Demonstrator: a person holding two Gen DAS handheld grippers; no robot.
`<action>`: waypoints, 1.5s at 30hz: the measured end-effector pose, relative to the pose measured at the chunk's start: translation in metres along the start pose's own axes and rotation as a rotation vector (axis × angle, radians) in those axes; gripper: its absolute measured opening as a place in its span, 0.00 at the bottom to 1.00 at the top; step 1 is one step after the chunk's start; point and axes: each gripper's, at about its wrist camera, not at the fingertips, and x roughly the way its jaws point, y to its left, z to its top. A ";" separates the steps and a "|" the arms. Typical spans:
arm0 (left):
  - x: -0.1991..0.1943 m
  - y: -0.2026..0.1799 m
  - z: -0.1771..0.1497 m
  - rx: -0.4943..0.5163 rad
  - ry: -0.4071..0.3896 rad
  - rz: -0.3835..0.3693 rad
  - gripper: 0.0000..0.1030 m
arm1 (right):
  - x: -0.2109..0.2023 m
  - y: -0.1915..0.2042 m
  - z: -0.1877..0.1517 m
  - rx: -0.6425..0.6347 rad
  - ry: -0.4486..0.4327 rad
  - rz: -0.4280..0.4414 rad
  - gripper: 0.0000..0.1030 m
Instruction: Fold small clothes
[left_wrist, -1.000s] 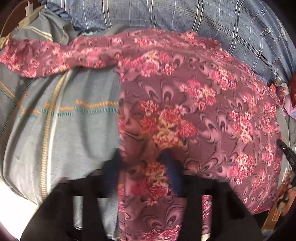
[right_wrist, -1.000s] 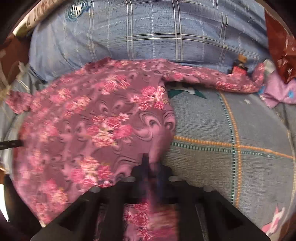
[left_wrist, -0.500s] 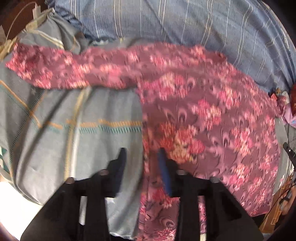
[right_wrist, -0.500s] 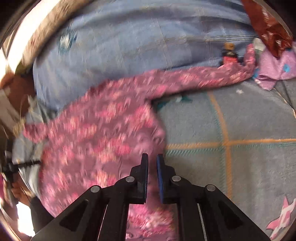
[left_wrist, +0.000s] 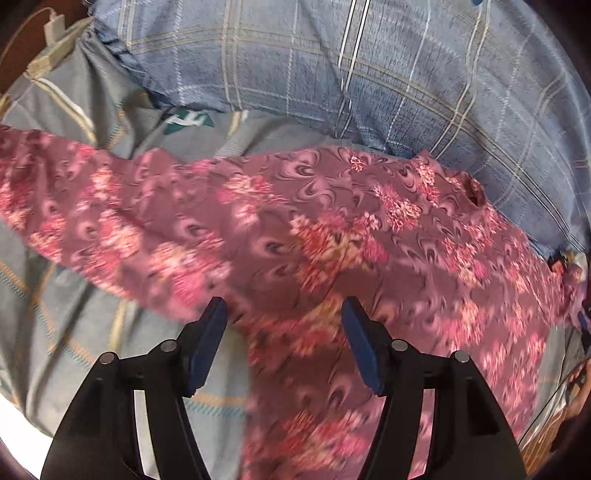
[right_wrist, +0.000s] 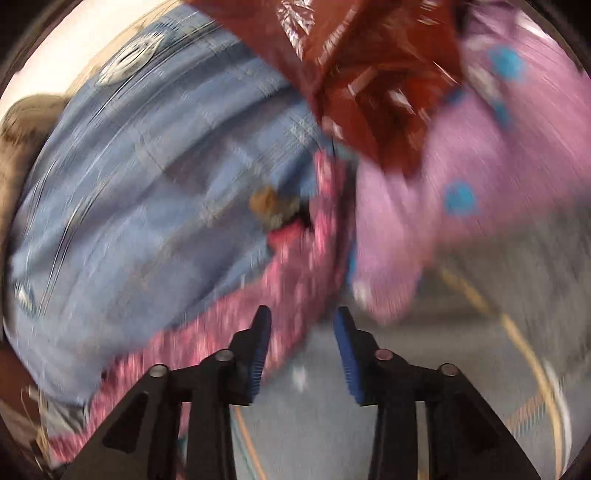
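Mauve floral-print garment (left_wrist: 332, 236) lies spread flat on the grey checked bedsheet (left_wrist: 74, 332); left gripper (left_wrist: 284, 314) fingers apart over its body, right gripper (right_wrist: 301, 317) fingers apart at its sleeve end (right_wrist: 295, 266), neither holding cloth. Risk: the lilac polka-dot garment (right_wrist: 461, 177) and dark red plastic bag (right_wrist: 369, 74) crowd the sleeve, so a closing grasp may snag them. Blue plaid pillow (left_wrist: 369, 74) hems the far edge.
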 end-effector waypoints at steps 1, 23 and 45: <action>0.009 -0.003 0.003 -0.003 0.015 0.007 0.62 | 0.008 0.002 0.008 -0.015 -0.005 -0.027 0.42; 0.016 -0.011 0.003 0.040 -0.068 -0.072 0.78 | -0.044 -0.015 0.010 -0.027 -0.148 -0.090 0.05; -0.004 0.006 0.005 0.025 -0.179 -0.192 0.78 | -0.022 0.330 -0.199 -0.411 0.073 0.420 0.05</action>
